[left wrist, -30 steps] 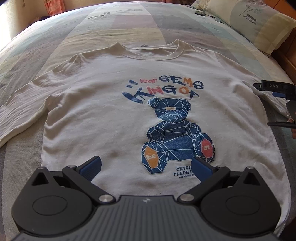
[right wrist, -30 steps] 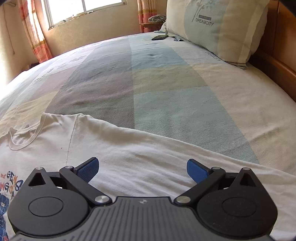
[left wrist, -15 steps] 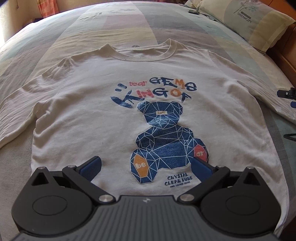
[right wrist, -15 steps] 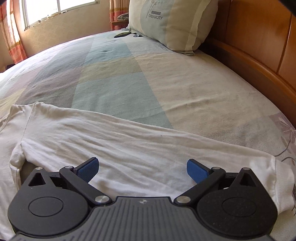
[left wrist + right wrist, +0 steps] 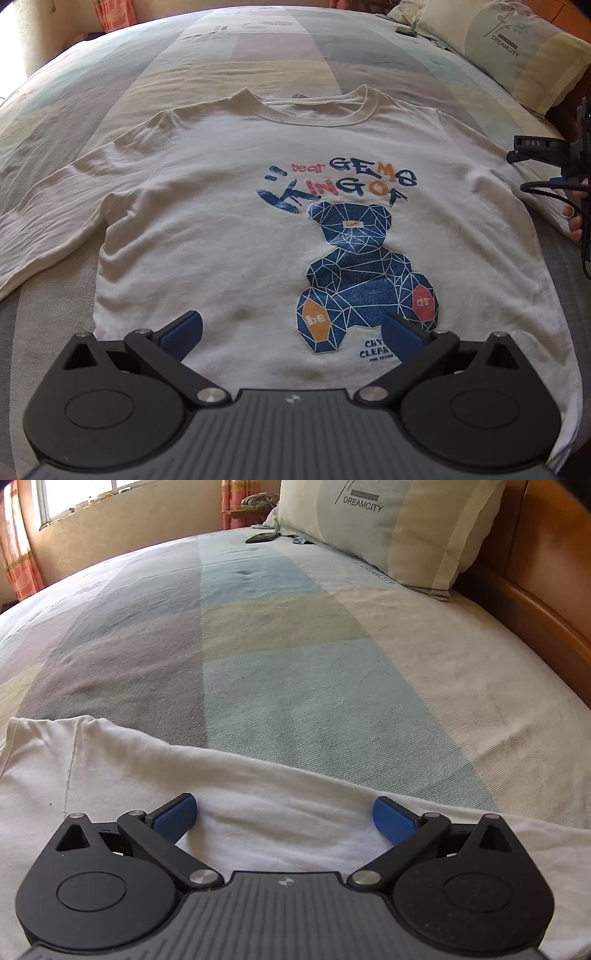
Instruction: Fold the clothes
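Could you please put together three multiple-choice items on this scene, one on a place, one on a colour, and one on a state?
1. Where does the white long-sleeved bear-print shirt lie?
A. flat on the striped bedspread
B. draped over the pillow
C. on the floor

2. What colour are the finger pads of the left gripper?
A. red
B. blue
C. green

3. How does the right gripper stand?
A. shut on the shirt's sleeve
B. shut on nothing
C. open above the sleeve

Answers:
1. A, since the shirt is spread front up on the bedspread, well short of the cream pillow.
2. B, since both pads show blue on black arms.
3. C, since its jaws stand wide apart with the white sleeve lying ungripped between them.
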`<state>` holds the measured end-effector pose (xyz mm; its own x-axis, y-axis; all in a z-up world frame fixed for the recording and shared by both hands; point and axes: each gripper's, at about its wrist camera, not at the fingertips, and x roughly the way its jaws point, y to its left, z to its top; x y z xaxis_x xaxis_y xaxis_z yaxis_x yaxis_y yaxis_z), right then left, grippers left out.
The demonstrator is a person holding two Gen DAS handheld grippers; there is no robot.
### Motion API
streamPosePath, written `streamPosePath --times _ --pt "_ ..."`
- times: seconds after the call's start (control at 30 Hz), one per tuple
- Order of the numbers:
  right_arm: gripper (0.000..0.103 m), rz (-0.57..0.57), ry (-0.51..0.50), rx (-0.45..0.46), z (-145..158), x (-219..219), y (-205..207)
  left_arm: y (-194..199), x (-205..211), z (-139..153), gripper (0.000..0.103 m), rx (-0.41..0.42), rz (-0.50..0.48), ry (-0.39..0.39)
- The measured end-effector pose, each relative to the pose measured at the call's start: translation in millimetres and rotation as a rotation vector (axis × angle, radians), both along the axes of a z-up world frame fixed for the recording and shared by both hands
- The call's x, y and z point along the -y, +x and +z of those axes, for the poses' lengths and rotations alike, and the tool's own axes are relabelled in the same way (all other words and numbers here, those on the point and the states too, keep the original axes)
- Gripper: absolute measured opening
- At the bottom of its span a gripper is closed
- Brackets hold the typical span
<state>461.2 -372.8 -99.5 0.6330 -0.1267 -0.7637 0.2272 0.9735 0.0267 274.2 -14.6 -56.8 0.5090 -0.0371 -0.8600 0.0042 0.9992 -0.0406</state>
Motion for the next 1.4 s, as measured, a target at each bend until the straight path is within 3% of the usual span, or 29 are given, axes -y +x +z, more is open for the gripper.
streamPosePath --times 0.23,0.33,0.47,0.53,0.6,0.73,0.83,1.0,1.1,1.2,1.27,1.33,1.4 --pt "0.103 -0.052 0.118 -0.004 26 15 13 1 -4 -5 0.102 -0.007 0.006 -0.004" --pt "0.103 0.064 0.102 -0.003 34 -18 17 -1 -6 -6 0.102 -0.008 0.01 -0.001" --pt "0.103 0.166 0.025 -0.046 18 -56 41 -5 -10 -4 0.102 -0.003 0.022 0.01" --pt "0.103 0.163 -0.015 -0.077 5 -62 57 -5 -14 -4 0.102 0.0 0.028 0.01" --pt "0.103 0.166 -0.024 -0.043 2 -58 66 -5 -18 -4 0.102 0.003 0.035 0.009" --pt "0.103 0.097 -0.05 -0.071 11 -42 87 -5 -25 -4 0.102 0.008 0.049 0.007" --pt "0.103 0.148 0.008 -0.037 31 -41 69 -5 -31 -3 0.102 0.012 0.06 0.006" --pt "0.103 0.371 0.155 -0.04 52 -70 8 -5 -40 -3 0.102 0.019 0.077 0.003" --pt "0.103 0.538 0.195 -0.067 54 -105 -35 -4 -59 0 0.102 0.026 0.123 0.025" --pt "0.103 0.714 0.185 -0.091 48 -144 -69 1 -89 10 0.102 0.057 0.193 0.053" --pt "0.103 0.805 0.123 -0.111 37 -173 -86 6 -108 18 0.102 0.088 0.234 0.058" --pt "0.103 0.853 0.058 -0.155 23 -196 -95 15 -127 25 0.102 0.124 0.272 0.039" --pt "0.103 0.866 -0.027 -0.123 18 -208 -106 27 -145 30 0.102 0.156 0.31 0.01"
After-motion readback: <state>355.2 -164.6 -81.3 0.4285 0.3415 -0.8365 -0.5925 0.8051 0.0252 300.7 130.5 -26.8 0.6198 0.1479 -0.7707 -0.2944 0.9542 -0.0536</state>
